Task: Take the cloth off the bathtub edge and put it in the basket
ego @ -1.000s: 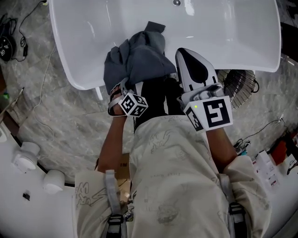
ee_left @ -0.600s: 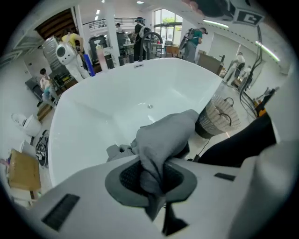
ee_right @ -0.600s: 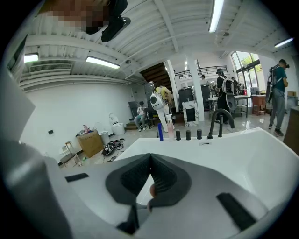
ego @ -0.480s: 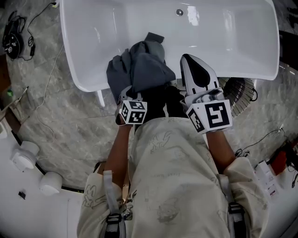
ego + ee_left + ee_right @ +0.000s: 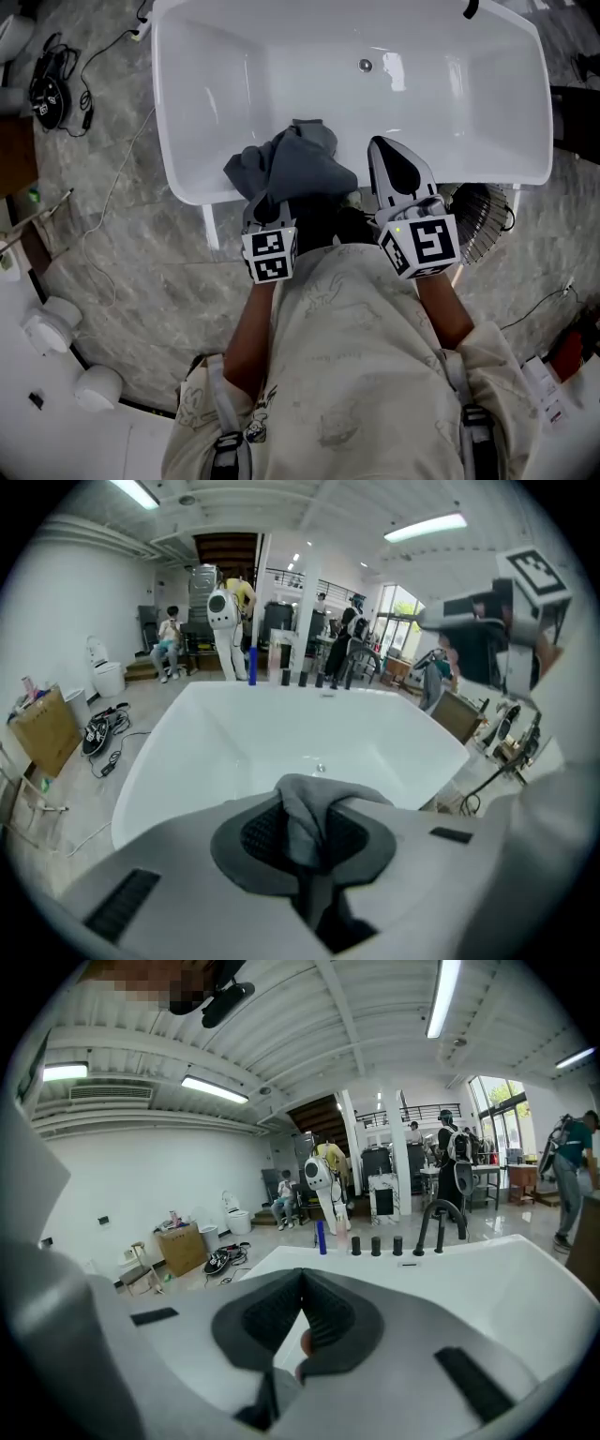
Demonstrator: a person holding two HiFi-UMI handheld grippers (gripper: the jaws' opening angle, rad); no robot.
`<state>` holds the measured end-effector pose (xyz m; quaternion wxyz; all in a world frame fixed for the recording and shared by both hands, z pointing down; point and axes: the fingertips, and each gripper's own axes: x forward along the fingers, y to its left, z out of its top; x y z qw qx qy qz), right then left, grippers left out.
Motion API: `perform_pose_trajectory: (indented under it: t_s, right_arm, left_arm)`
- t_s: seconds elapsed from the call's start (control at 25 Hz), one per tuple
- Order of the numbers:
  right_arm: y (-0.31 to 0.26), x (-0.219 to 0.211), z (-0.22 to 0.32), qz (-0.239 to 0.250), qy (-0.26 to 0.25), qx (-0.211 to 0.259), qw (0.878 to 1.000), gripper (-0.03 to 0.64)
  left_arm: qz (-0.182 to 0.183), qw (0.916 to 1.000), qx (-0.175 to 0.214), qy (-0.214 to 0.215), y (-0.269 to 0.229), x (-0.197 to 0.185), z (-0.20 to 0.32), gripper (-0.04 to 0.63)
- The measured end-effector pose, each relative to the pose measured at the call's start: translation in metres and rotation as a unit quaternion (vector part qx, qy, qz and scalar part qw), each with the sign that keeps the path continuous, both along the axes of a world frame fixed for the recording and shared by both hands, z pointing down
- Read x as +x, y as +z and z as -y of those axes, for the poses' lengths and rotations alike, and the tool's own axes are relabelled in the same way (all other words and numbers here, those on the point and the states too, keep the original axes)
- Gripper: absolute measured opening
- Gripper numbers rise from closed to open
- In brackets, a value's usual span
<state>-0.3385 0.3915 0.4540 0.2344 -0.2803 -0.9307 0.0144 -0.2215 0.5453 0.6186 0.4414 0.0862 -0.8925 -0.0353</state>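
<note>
A dark grey cloth (image 5: 300,164) lies bunched over the near rim of the white bathtub (image 5: 187,183). My left gripper (image 5: 265,210) is at the cloth's near end. In the left gripper view, the left gripper (image 5: 305,841) is shut on a fold of the cloth (image 5: 309,808), which rises between the dark pads. My right gripper (image 5: 380,146) is held beside the cloth to its right, over the tub rim, apart from the cloth. In the right gripper view, the right gripper (image 5: 300,1277) has its pads meeting at the tips, with nothing gripped.
A round dark wire frame (image 5: 483,211), perhaps the basket, stands on the marble floor below the tub's right end. Cables and headphones (image 5: 47,89) lie left of the tub. Taps (image 5: 441,1222) stand on the far rim. White fixtures (image 5: 56,323) sit at lower left.
My left gripper has drawn back toward the person with the cloth in it, and the cloth bunch looks smaller. The view has pulled back, showing more of the tub. The right gripper keeps its place beside the cloth.
</note>
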Motion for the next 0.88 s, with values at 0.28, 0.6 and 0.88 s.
perform_pose_trajectory:
  t_s: [0.28,0.6,0.88]
  right_arm:
    - [-0.036,-0.005,-0.002,0.042,-0.002,0.0,0.999,-0.012]
    - [-0.099,-0.006,0.002,0.115,0.021,-0.013,0.993,-0.012]
    - [-0.156,-0.015,0.009,0.187,0.058,-0.028,0.98,-0.012]
  left_arm:
    - [0.132,0.9903,0.023,-0.039,-0.099,-0.046,-0.014,0.044]
    - [0.259,0.9642,0.023,-0.053,-0.199,-0.078,-0.03,0.044]
    - [0.367,0.9286,0.025,-0.046,-0.29,-0.104,-0.043,0.044]
